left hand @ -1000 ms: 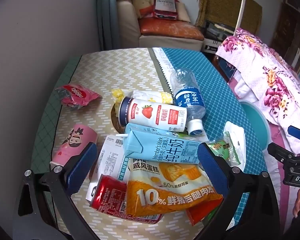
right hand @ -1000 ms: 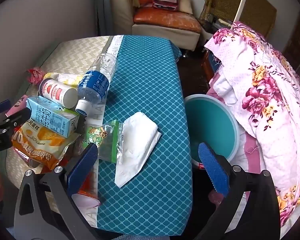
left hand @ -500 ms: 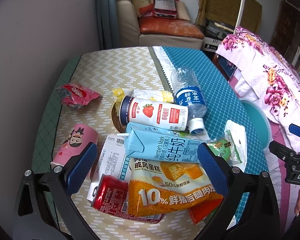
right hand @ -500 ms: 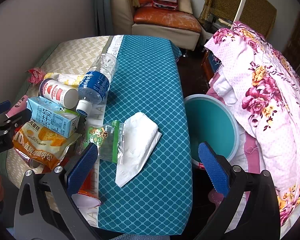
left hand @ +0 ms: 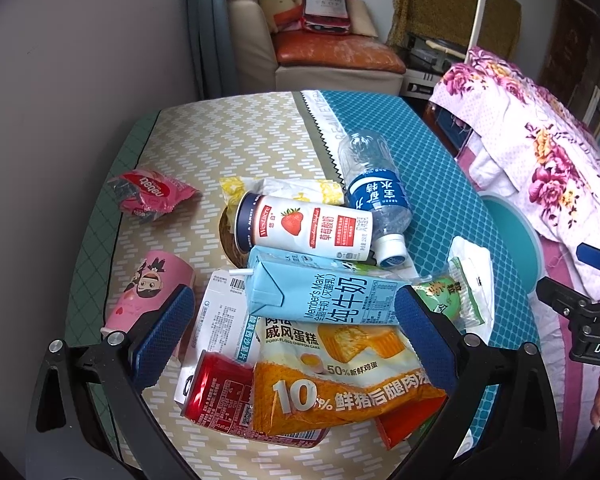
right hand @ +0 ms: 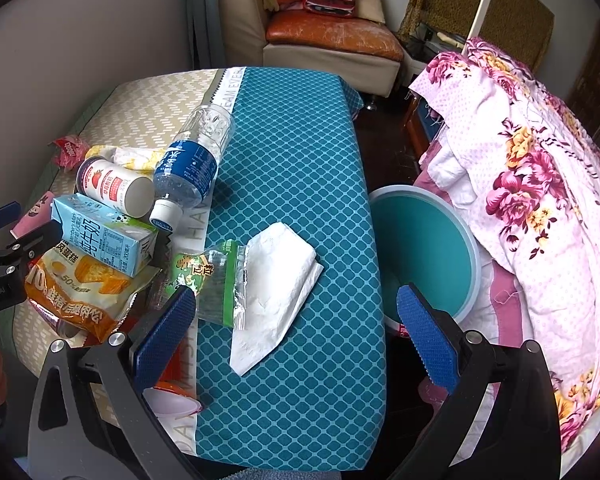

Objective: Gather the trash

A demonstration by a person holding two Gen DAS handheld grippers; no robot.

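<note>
Hovering above a cloth-covered table, both grippers spread wide and gripping nothing, no pad touching any item.

Left gripper: hanging over a heap of trash at the table's left part, straddling the orange cake wrapper, with the blue milk carton lying just beyond, the red can partly tucked under the wrapper, and the strawberry drink bottle and water bottle lying on their sides farther off. Pink paper cup lying beside the left pad; crumpled pink wrapper lying well apart from the heap.

Right gripper: hanging over the teal half of the cloth, the white tissue and the green-and-clear packet lying just ahead between the open pads. Teal bin standing off the table's right edge, below the tabletop and beside the floral quilt.

Judged step: choosing a first item. Judged good practice:
- starting with the top-lying or isolated pieces, tissue or packet on the right, cake wrapper on the left;
- closing across a narrow, crushable fold rather than a flat face;
- pressing low onto the cloth for thin items, without pinching the cloth itself;
- lifting straight up before swinging toward the bin, avoiding dragging neighbouring pieces or rolling the bottles off the edge.
</note>
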